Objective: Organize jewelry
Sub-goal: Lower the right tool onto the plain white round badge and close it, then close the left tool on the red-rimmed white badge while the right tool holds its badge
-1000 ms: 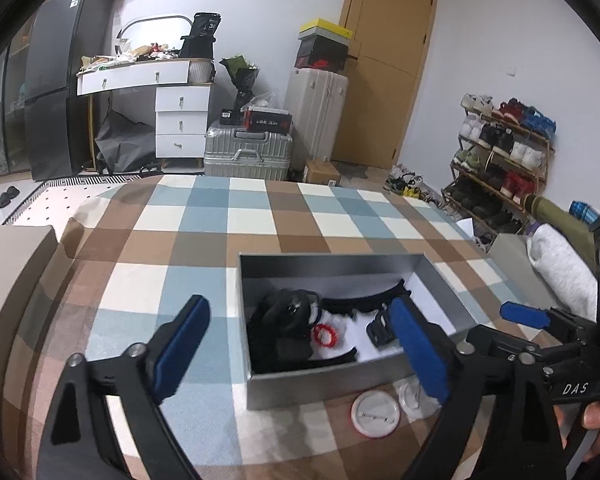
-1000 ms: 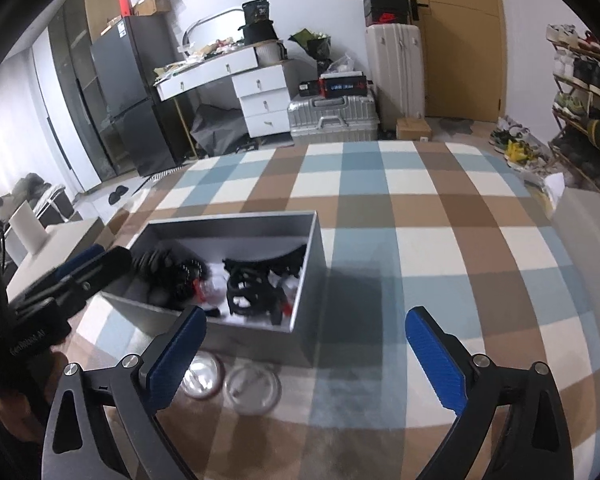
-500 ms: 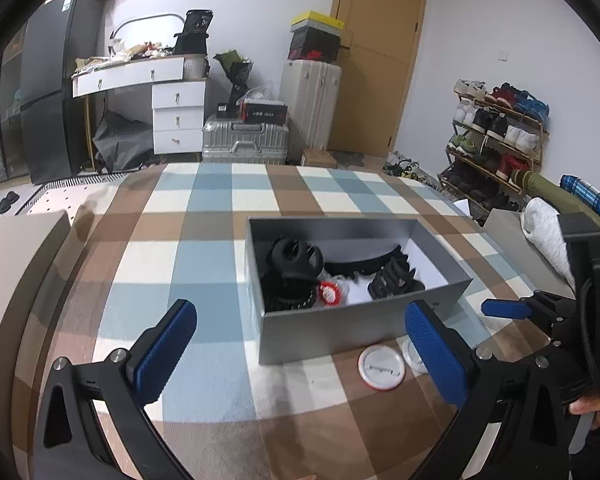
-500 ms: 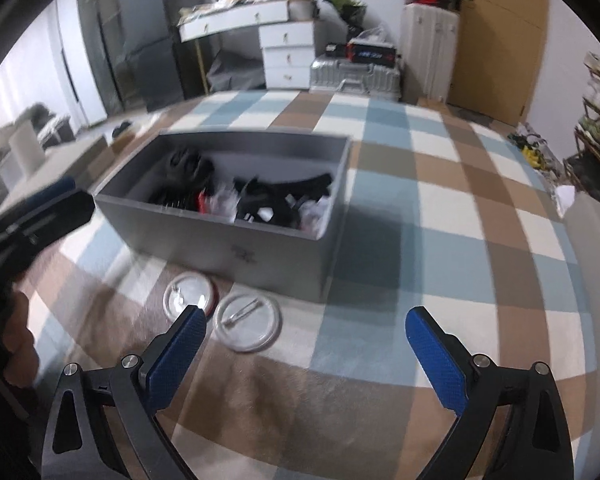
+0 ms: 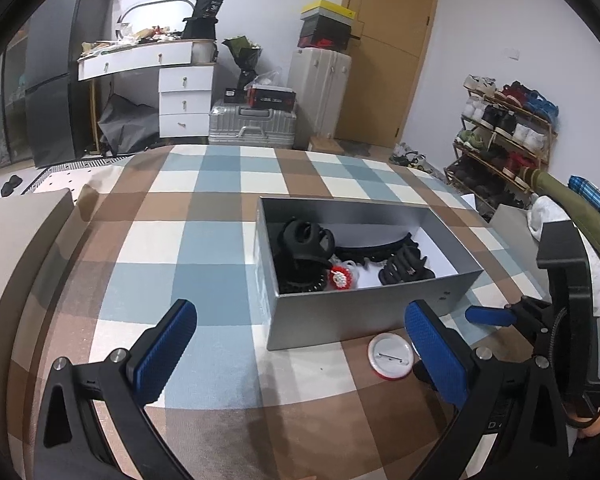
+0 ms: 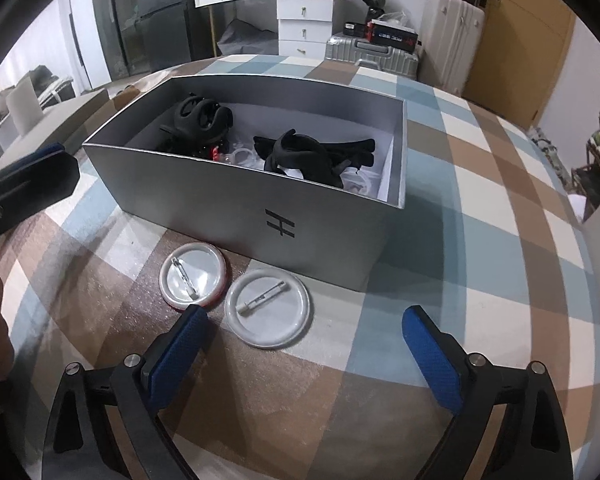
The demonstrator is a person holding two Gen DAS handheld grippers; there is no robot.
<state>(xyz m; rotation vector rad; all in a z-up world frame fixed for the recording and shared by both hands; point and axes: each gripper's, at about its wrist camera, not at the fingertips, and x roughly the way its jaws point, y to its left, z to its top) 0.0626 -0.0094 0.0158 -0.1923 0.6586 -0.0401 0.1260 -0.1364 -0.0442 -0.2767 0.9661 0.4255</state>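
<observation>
The right tool hangs wide apart above the white badge, empty. Lower it squarely, pinch the rim, then lift into the box. The left tool is also apart.

White walls, a wooden door, a white dresser, a shoe rack and a silver suitcase.

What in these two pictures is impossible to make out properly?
- Badge fronts: red-rimmed badge and white badge lie pin-side up.
- White badge in the left wrist view: hidden behind the left gripper's finger.
- Clear items under the black hair clips: too small, part-covered.
- Grey box floor: near wall hides it.
</observation>
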